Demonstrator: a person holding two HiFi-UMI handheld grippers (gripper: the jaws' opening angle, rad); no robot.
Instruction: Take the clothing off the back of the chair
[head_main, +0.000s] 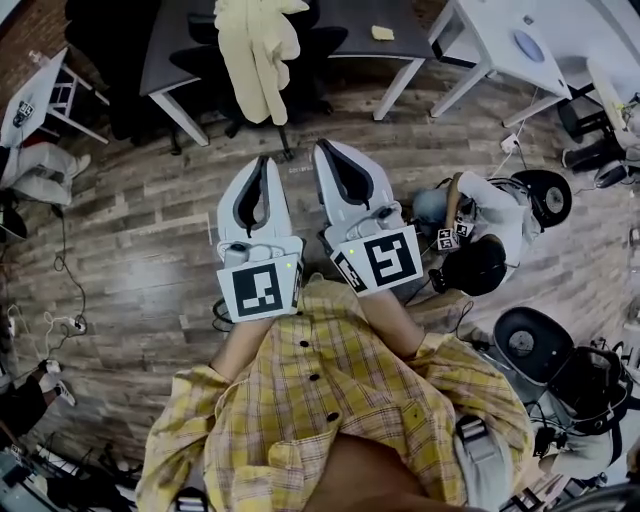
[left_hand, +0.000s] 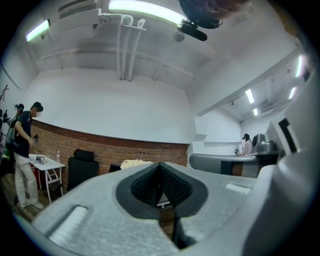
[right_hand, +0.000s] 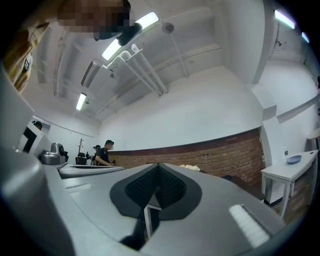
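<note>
Finds the left gripper (head_main: 264, 165) and the right gripper (head_main: 324, 150) carried side by side ahead of the chest, near each other but not touching, both aimed about level across the room. Records both sets of jaws closed tip to tip, with nothing between the pads in either gripper view. Judges this a carrying posture for an approach: closed and empty because no grasp is due yet, paired and parallel presumably so that both can reach the garment together. Locates the clothing (head_main: 255, 50), a cream-coloured garment, draped over the back of a black office chair (head_main: 325, 45) drawn up to a grey desk (head_main: 410, 40); hangs down the chair's rear face, on the side toward the grippers. Places it straight ahead of both grippers and well apart from them, with bare wooden floor (head_main: 150, 230) between, a little closer to the left gripper's line. Sees it in both gripper views only as a small pale patch just above the jaws. Notes no contact with garment or chair. Expects the jaws to need opening before any grasp.
</note>
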